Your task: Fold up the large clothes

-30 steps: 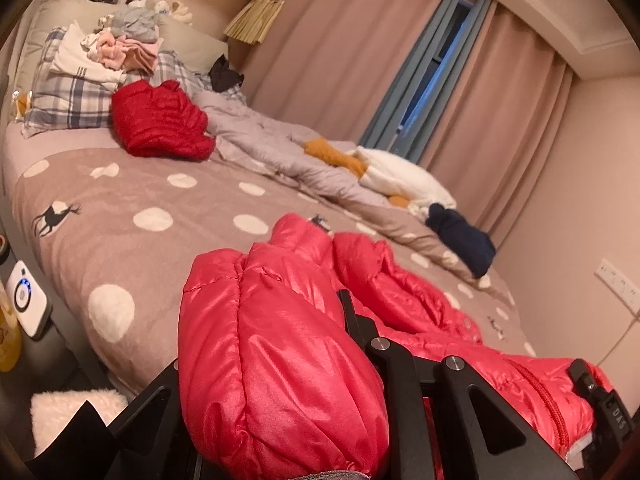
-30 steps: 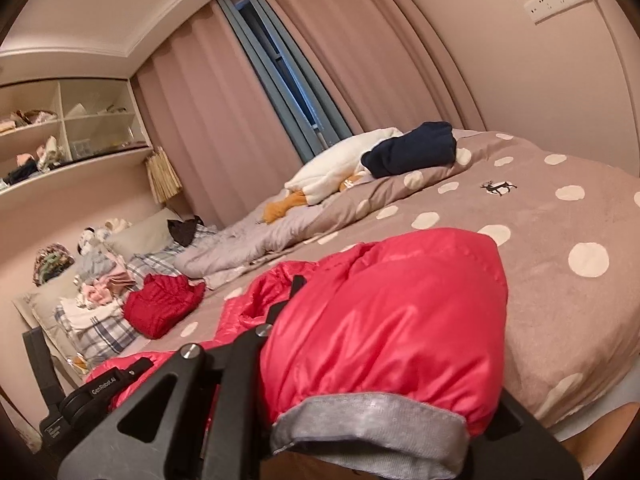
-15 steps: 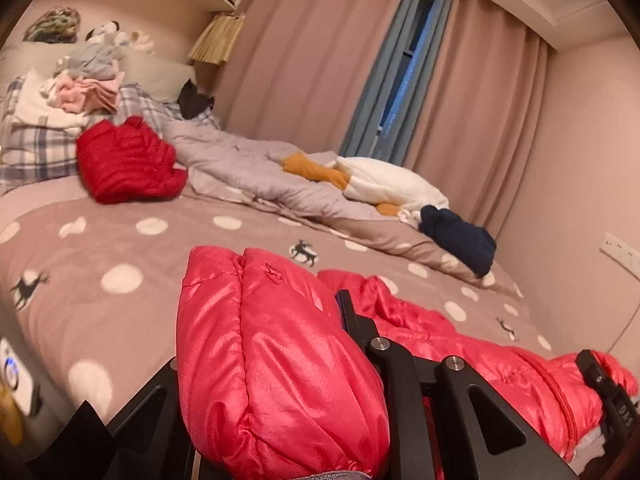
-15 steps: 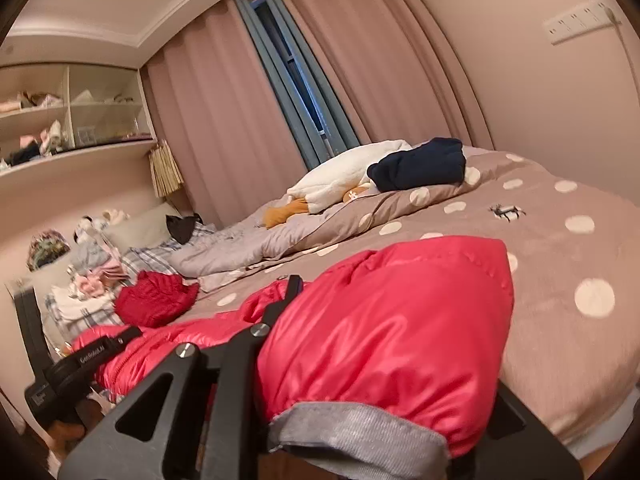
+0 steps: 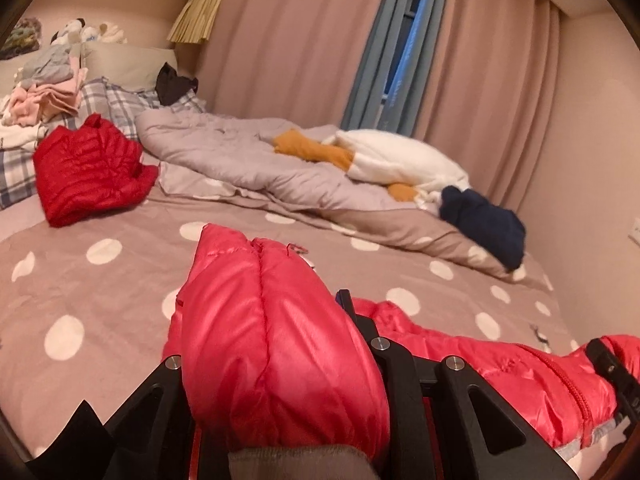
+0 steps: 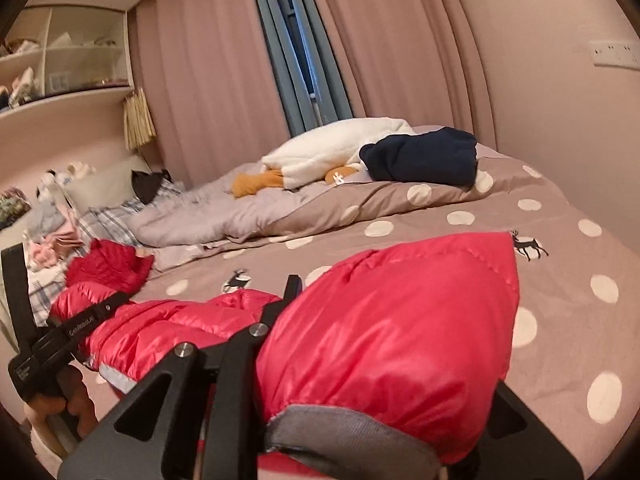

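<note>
Across the bed (image 5: 120, 292) our red puffer jacket (image 5: 500, 364) stretches lengthwise between our two hands, its far edge ahead of both equally; the left gripper (image 5: 280, 412) and right gripper (image 6: 380, 420) each clench a padded, grey-cuffed end.

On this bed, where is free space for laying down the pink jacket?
Free: the dotted cover between the pink jacket and the red jacket, and its stretch near the wall. Crowded: the pillow end with the clothes pile, and the duvet side.
</note>
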